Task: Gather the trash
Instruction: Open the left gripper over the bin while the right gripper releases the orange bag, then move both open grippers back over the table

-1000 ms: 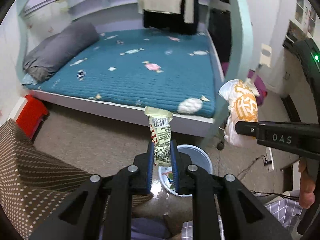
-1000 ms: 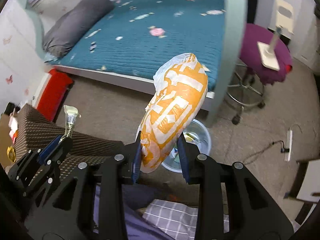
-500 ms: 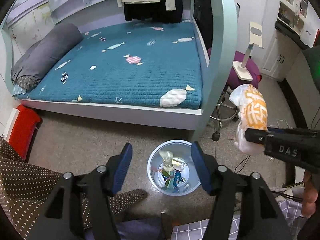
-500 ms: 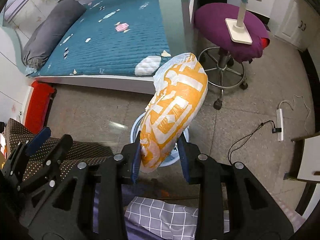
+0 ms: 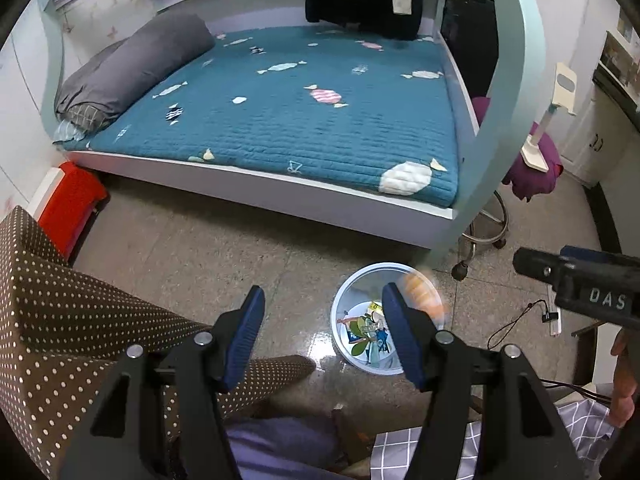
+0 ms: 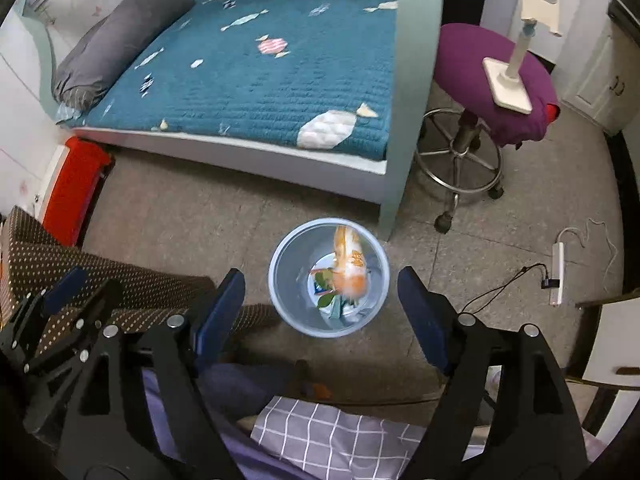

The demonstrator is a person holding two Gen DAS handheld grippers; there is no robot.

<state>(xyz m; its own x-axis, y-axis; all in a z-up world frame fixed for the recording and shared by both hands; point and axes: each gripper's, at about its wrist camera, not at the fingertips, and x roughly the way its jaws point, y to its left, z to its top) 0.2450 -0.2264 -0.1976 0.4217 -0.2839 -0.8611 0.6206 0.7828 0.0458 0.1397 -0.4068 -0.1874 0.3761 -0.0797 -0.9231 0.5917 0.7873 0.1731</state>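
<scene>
Released half a second ago, the orange snack bag [image 6: 349, 270] has been let go by the right hand-held gripper [image 6: 322, 316], whose jaws are now spread wide and empty above the bin [image 6: 280, 292]. The bag is caught blurred inside the bin's mouth, over wrappers already lying there. The left hand-held gripper [image 5: 322, 336] is likewise held wide and empty. Such a bag is judged light, soft and crinkly, best pinched mid-body. Beyond stand the bed [image 6: 256, 76] and purple stool [image 6: 472, 60].
</scene>
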